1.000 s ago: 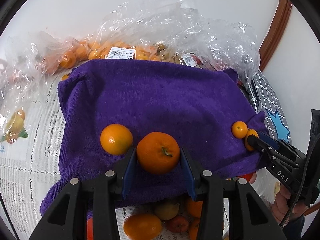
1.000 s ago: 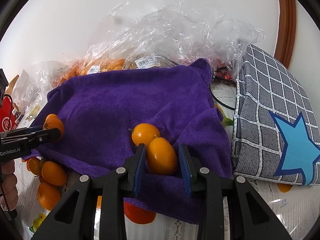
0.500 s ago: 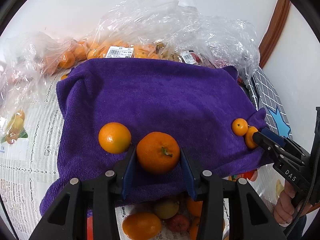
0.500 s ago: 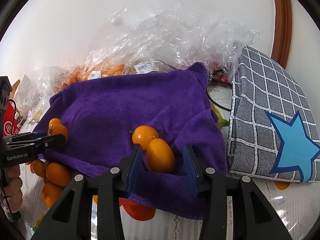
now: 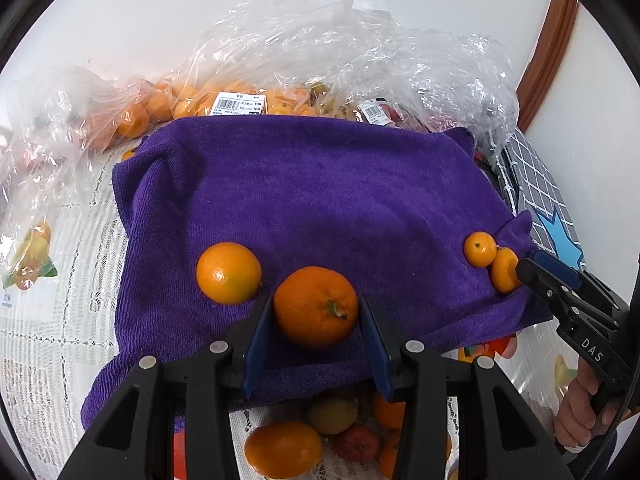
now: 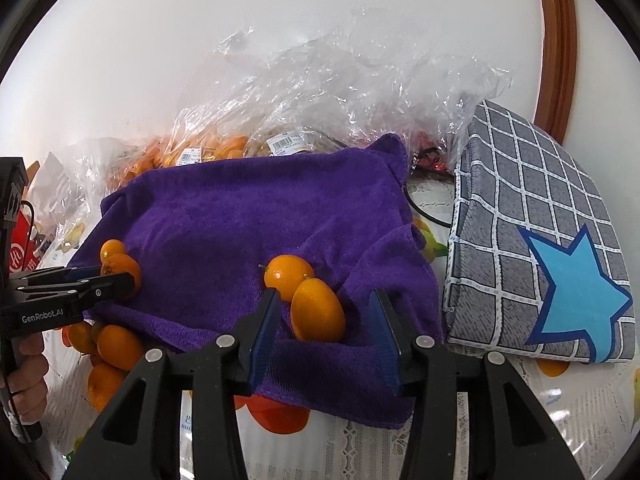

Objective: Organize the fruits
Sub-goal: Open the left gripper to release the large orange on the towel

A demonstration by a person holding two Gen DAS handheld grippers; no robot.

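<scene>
A purple towel lies spread on the table, also in the right wrist view. My left gripper stands around a large orange on the towel, with small gaps at both pads. A second orange lies just left of it. My right gripper is open around an oval kumquat, which rests on the towel beside a rounder one. Both small fruits show at the towel's right edge in the left wrist view.
Clear plastic bags of oranges lie behind the towel against the wall. A grey checked cushion with a blue star lies to the right. Loose fruit sits on the lace tablecloth under the towel's near edge.
My right gripper has opened off the oval kumquat and drawn back a little. My left gripper's pads have parted slightly from the large orange.
</scene>
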